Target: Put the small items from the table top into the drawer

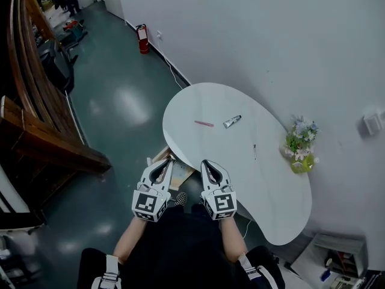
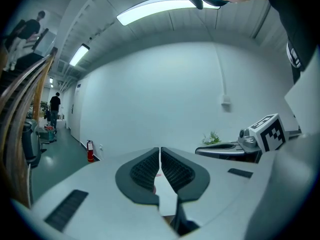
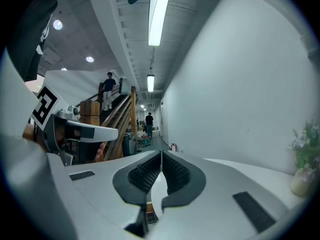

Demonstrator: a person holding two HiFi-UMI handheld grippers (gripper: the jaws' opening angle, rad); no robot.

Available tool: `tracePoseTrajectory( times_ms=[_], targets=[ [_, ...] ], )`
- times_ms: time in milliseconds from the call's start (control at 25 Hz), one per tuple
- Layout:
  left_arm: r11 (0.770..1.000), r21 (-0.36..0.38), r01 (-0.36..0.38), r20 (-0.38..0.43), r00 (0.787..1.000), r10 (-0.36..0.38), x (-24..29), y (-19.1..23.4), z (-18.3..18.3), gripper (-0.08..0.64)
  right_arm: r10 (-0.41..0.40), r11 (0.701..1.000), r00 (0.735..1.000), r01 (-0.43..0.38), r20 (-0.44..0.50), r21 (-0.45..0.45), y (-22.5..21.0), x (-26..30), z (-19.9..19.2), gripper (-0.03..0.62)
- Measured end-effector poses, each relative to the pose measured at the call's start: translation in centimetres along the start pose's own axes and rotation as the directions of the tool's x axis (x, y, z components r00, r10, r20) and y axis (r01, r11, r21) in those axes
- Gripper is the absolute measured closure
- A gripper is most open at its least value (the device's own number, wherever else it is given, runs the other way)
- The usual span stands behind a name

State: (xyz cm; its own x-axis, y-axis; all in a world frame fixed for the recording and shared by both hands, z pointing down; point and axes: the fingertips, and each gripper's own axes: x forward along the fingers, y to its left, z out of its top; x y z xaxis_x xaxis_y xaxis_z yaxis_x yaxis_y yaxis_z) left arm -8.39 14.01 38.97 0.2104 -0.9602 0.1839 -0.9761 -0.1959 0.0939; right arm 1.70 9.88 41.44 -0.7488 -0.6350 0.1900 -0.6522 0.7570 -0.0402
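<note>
Left gripper (image 1: 169, 161): clenched on nothing, its ribbed black pads meeting; held level close to the person's body, probably a ready pose with no item chosen yet
Right gripper (image 1: 206, 163): likewise pinched together and empty; just beside the left one, both pointing toward the table
Pale wooden drawer (image 1: 183, 174): seen between and just under the two sets of jaws, below the table's near edge; it appears to be pulled out, likely so items can be dropped in from above
White kidney-shaped table top (image 1: 271, 197): starts right at the jaw tips and stretches ahead and to the right
Thin pink stick (image 1: 204, 123): flat on the table, ahead of both grippers, well apart from them; slim and low, so it probably needs a careful pinch
Small silver tube with a dark cap (image 1: 232, 121): just right of the pink stick, lying on its side
Thin dark stick (image 1: 254, 152): ahead and right of the right gripper; too small to identify
Yellow vase of pale flowers (image 1: 300, 147): far right by the wall; likely decoration, not an item to move
Progress: three small items remain on top
</note>
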Motion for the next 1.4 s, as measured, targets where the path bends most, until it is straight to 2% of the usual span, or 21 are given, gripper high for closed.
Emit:
tracePoseTrajectory(
  times_ms=[280,880,1200,1400],
  targets=[
    [0.999,0.014,0.041,-0.008,0.999,-0.040,-0.1,-1.6,-0.4,0.532,-0.029,0.999,1.000,0.029,0.008,0.016,0.0,-1.5,-0.3,0.560],
    [0.996,0.032,0.083,-0.032,0.996,-0.082,0.7,-1.9,-1.2,0.537,-0.057,0.998,0.998,0.057,-0.006,0.018,0.0,-1.6,-0.8,0.560],
    [0.991,0.032,0.126,-0.024,0.992,-0.126,2.2,-2.1,-1.1,0.537,-0.137,0.990,0.990,0.137,-0.021,0.017,-1.4,-1.4,-1.1,0.560],
    [0.993,0.019,0.120,-0.036,0.992,-0.119,4.0,-1.4,-1.4,0.537,-0.128,0.992,0.990,0.128,-0.057,-0.003,-2.6,-0.2,-1.5,0.560]
  ],
)
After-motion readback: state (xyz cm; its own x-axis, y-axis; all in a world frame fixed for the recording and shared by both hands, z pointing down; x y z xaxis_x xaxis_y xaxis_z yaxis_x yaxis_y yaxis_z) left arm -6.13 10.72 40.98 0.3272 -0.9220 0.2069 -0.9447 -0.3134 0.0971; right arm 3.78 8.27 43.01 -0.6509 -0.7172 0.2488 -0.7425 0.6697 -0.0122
